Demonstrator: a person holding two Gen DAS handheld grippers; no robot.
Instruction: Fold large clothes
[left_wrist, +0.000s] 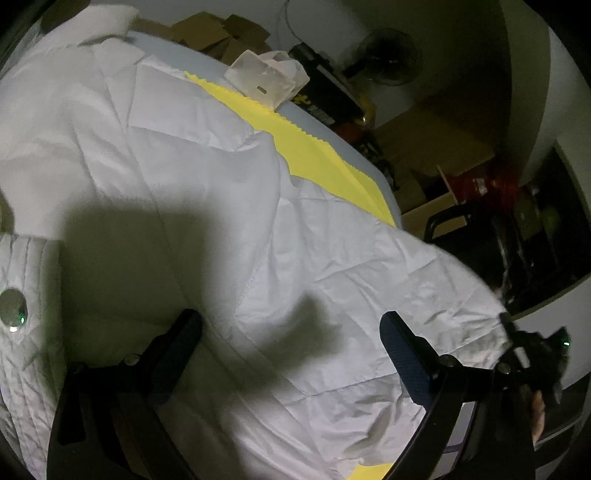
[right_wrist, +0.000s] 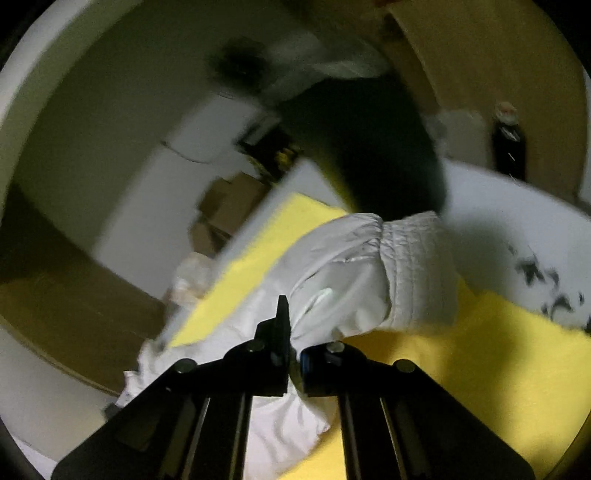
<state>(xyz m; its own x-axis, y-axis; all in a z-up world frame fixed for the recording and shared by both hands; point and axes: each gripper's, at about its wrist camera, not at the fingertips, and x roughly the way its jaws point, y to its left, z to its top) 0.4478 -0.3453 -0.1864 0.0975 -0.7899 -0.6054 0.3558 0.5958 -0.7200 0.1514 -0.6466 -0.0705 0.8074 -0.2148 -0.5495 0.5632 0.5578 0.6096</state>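
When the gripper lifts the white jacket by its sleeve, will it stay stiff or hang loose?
Probably loose: the white jacket lies creased and slack on the yellow cloth. Its sleeve, pinched in the right gripper, bunches softly. The quilted fabric looks smooth, perhaps slippery.

Dim, hard shadows, motion blur

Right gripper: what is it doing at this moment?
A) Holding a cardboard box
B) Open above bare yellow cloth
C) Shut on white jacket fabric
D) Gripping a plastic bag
C: the right gripper has its jaws together, pinching the white jacket over the yellow cloth.
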